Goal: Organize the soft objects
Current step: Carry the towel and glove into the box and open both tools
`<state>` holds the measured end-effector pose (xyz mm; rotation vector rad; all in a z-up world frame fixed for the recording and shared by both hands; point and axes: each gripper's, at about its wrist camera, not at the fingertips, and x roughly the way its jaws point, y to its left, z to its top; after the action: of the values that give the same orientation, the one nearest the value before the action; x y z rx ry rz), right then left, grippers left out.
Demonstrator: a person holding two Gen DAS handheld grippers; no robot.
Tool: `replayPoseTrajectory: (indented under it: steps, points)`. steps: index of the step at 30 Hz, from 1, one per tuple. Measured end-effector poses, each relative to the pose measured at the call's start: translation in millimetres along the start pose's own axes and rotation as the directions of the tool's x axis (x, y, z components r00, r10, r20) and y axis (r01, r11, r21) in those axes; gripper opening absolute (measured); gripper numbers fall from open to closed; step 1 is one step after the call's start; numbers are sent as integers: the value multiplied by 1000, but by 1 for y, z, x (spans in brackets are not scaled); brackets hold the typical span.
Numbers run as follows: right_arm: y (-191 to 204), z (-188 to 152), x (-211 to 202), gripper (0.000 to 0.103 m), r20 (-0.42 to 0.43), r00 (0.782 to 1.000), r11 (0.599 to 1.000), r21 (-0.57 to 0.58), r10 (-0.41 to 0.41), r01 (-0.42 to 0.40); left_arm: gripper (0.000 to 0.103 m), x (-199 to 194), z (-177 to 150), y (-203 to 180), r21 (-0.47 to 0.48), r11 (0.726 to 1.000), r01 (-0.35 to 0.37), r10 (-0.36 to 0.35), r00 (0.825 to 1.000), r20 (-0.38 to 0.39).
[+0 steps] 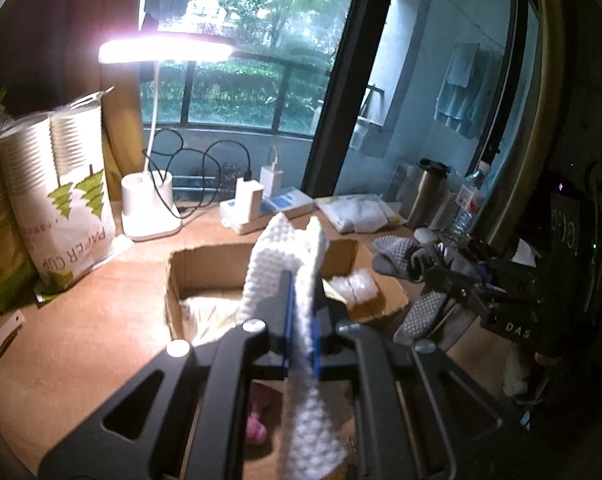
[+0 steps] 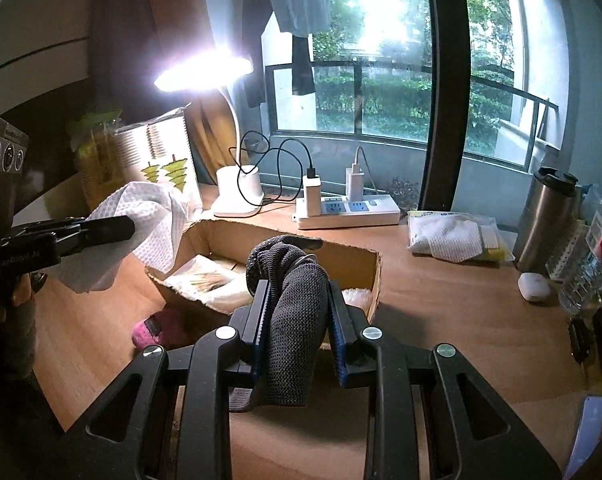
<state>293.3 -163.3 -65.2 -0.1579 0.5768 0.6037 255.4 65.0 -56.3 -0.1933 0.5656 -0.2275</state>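
Both tools grip cloths above cardboard box [image 2: 353,260]; lamp [image 2: 237,196], power strip [image 2: 349,210] behind.

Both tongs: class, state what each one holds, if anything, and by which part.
Left tongs pinch the white waffle cloth across its middle. Right tongs clamp the dark grey knitted cloth mid-length, ends hanging.
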Motion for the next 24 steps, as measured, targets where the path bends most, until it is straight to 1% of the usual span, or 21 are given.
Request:
replayPoseTrajectory:
  steps: [6,14,20,24]
  points:
    - [-10,10,18,28,3,1000,1000,15,-3,3,7,25,6,9,-3,1000,-7,7,1000,5]
    - [-21,18,48,28,-8,1000,999,35,-22,23,7,61,2,24,-16,1000,-13,13,999,-30]
    - [-24,17,76,28,-44,999,999,32,-5,6,7,87,-4,28,-13,1000,-16,15,997,-77]
    - [-23,12,95,28,-84,996,1000,24,-4,6,9,99,-9,29,-13,1000,-15,14,995,-102]
